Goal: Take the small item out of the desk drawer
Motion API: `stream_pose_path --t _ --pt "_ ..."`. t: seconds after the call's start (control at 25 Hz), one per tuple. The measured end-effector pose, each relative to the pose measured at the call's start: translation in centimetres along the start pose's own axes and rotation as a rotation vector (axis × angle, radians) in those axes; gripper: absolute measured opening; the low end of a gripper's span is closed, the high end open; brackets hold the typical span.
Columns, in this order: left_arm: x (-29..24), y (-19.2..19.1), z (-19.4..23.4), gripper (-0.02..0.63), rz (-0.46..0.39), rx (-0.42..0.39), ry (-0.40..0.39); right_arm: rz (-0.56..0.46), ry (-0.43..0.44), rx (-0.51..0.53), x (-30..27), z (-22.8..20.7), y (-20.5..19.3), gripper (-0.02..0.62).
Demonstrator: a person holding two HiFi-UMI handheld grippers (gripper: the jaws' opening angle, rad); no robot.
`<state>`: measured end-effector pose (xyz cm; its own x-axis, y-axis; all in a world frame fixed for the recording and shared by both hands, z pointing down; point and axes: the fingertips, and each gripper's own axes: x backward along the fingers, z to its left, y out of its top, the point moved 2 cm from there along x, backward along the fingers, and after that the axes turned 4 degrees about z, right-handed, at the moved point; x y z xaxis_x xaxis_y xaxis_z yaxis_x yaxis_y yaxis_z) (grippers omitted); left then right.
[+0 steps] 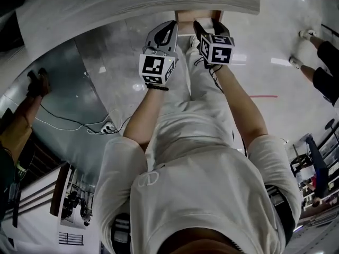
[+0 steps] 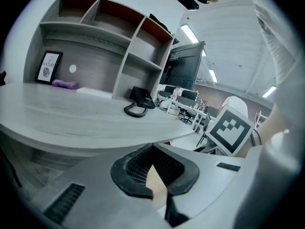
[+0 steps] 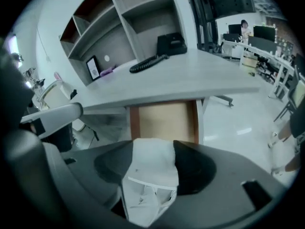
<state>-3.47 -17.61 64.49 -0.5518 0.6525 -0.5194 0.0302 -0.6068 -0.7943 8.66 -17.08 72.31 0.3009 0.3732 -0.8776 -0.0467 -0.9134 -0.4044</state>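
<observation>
One word is legible to me: the small framed print, at ten o'clock in the left gripper view, reads "NATURE". The black square-marker patterns on both gripper cubes carry no letters. The small item is pinched in the right gripper, whose jaws stand partly apart and press on it from both sides. It fills the gap between them. It is a white, soft-looking pouch, smooth at the top with a thin seam across it and crumpled below. The open drawer, tan inside, lies at twelve o'clock from the item and apart from it, under the desk edge. The left gripper has its tips together and holds nothing.
</observation>
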Motion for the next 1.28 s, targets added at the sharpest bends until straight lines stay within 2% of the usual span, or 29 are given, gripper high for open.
stream_pose_path --t 0.16,0.44,0.72,1.0,1.28 --pt "2.9 2.6 -1.2 -0.002 -0.027 -0.012 0.0 -0.07 0.03 0.02 5.5 2.2 1.4 0.262" --pt "5.3 8.9 -3.1 -0.002 -0.099 -0.073 -0.008 -0.253 0.065 0.049 14.2 3.4 8.0 0.262" --pt "8.1 14.6 -4.8 -0.002 -0.173 -0.11 -0.001 -0.409 0.057 0.038 22.4 3.2 13.5 0.262" --pt "12.3 21.8 -4.7 -0.002 -0.301 -0.141 0.049 -0.553 0.034 0.04 30.2 2.4 17.5 0.262" --pt "18.6 29.9 -4.0 -0.002 -0.447 -0.206 0.116 -0.728 0.008 0.046 38.7 1.5 21.0 0.262"
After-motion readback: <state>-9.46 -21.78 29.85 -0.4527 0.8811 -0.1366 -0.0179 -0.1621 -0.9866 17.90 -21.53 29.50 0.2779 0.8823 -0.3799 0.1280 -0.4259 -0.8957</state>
